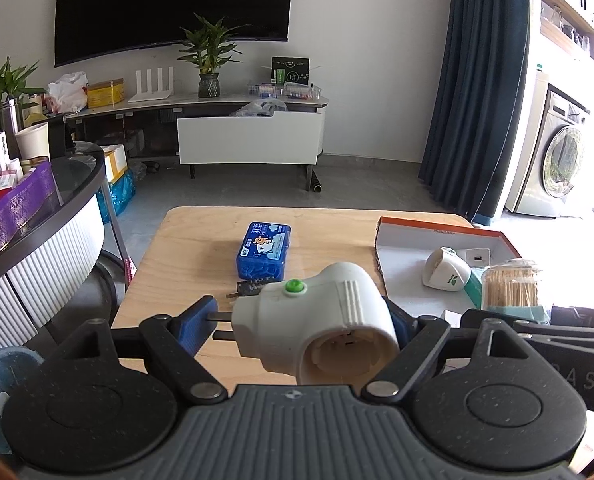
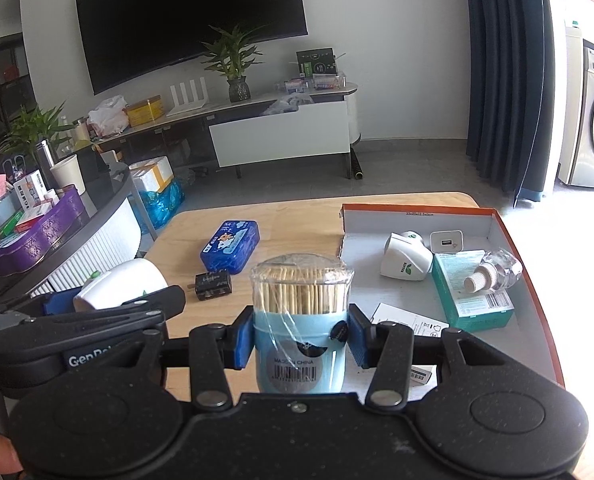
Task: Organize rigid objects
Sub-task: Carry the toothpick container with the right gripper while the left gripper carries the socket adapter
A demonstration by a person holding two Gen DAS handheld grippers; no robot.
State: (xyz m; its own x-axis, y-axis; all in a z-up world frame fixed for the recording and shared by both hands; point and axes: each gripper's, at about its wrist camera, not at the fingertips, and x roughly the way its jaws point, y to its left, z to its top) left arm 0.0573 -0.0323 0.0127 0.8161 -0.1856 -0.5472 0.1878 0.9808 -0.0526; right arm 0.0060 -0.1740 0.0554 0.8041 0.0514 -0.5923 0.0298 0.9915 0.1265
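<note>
My left gripper [image 1: 297,324] is shut on a white plug adapter [image 1: 317,312] with a green button; its prongs press the left pad. My right gripper [image 2: 301,340] is shut on a blue toothpick jar [image 2: 301,312], held upright just left of the orange-rimmed cardboard tray [image 2: 417,211]. In the tray lie a white dispenser [image 2: 407,262], a white USB charger [image 2: 447,242], a teal box [image 2: 471,292] and a small clear bottle [image 2: 493,272]. On the wooden table [image 2: 297,216] sit a blue box [image 2: 230,246] and a small black charger [image 2: 213,286].
A round side table [image 2: 97,224] with a purple tin [image 2: 37,240] and small boxes stands close on the left. A paper leaflet [image 2: 409,320] lies at the tray's near end. Beyond the table are grey floor, a TV stand [image 2: 281,132] and a dark curtain [image 2: 505,80].
</note>
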